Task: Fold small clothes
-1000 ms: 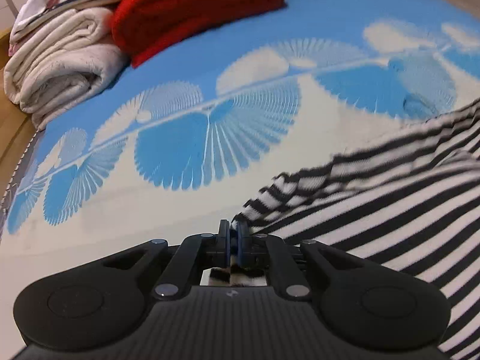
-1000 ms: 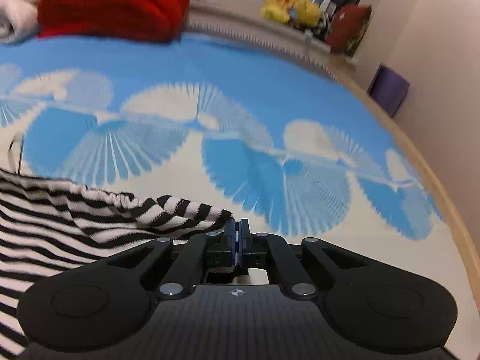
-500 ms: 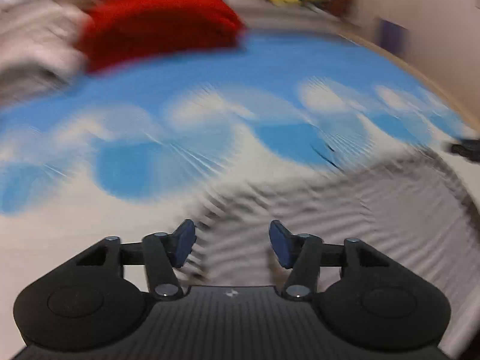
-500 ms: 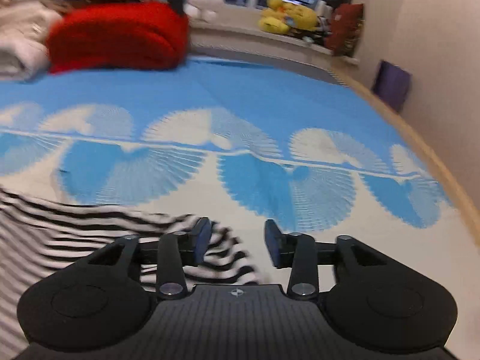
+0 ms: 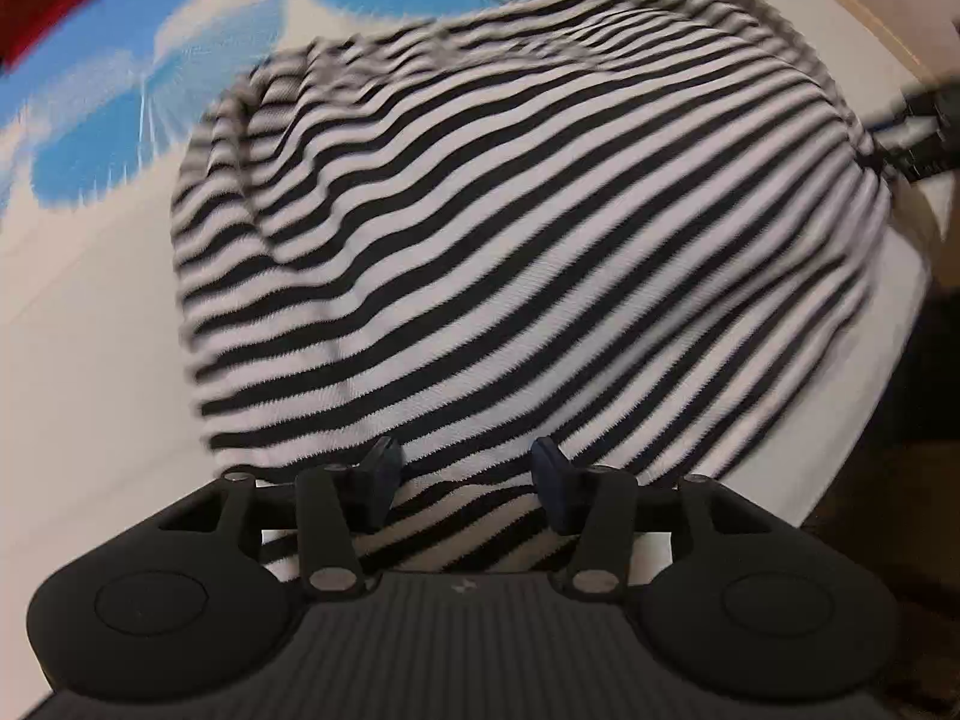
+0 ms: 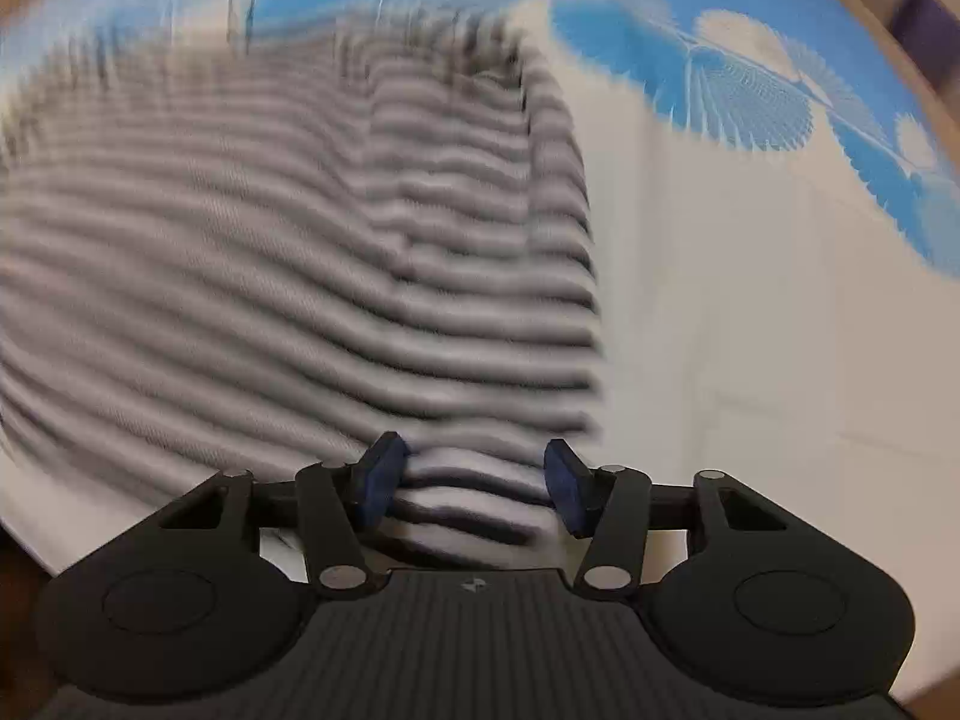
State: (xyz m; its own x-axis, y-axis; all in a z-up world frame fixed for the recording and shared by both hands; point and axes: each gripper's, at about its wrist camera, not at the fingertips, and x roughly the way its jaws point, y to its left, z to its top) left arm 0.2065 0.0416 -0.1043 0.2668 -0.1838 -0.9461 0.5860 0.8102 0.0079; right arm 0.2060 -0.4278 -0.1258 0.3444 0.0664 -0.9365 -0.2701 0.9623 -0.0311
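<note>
With the striped top (image 5: 510, 228) lying folded over on the sheet (image 5: 78, 360), one fold looks done. Both the left gripper (image 5: 463, 474) and right gripper (image 6: 474, 480) have just been opening, jaws apart over its six-o'clock edge, gripping nothing. Further folds likely remain.

Even indoor light; heavy motion blur, worst in right wrist view; fisheye bending at edges.
</note>
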